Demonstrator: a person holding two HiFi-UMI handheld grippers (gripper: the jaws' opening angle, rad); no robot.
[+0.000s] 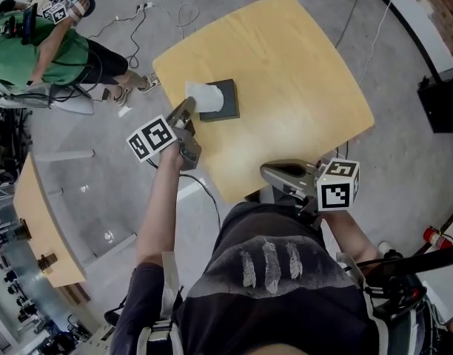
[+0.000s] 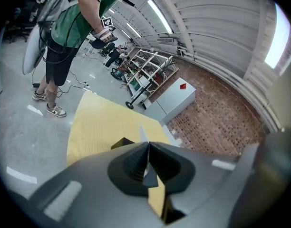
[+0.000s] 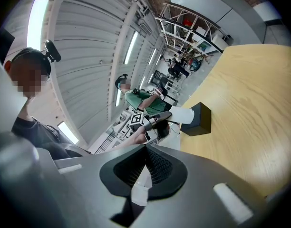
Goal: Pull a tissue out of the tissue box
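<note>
A black tissue box (image 1: 223,99) sits on the light wooden table (image 1: 300,80) near its far left corner. A white tissue (image 1: 200,94) sticks out of the box toward the left. My left gripper (image 1: 189,104) is shut on that tissue at the box's left side. In the left gripper view the jaws (image 2: 148,144) are closed, with a thin white sliver of tissue (image 2: 142,133) above them. The right gripper view shows the tissue (image 3: 184,115) stretched between the box (image 3: 200,119) and the left gripper. My right gripper (image 1: 264,171) hangs shut at the table's near edge, holding nothing.
A person in a green shirt (image 1: 52,50) stands beyond the table's far left corner, cables on the floor nearby. Another wooden table (image 1: 41,228) stands to the left. A black case (image 1: 441,102) and a red extinguisher (image 1: 434,237) are on the right.
</note>
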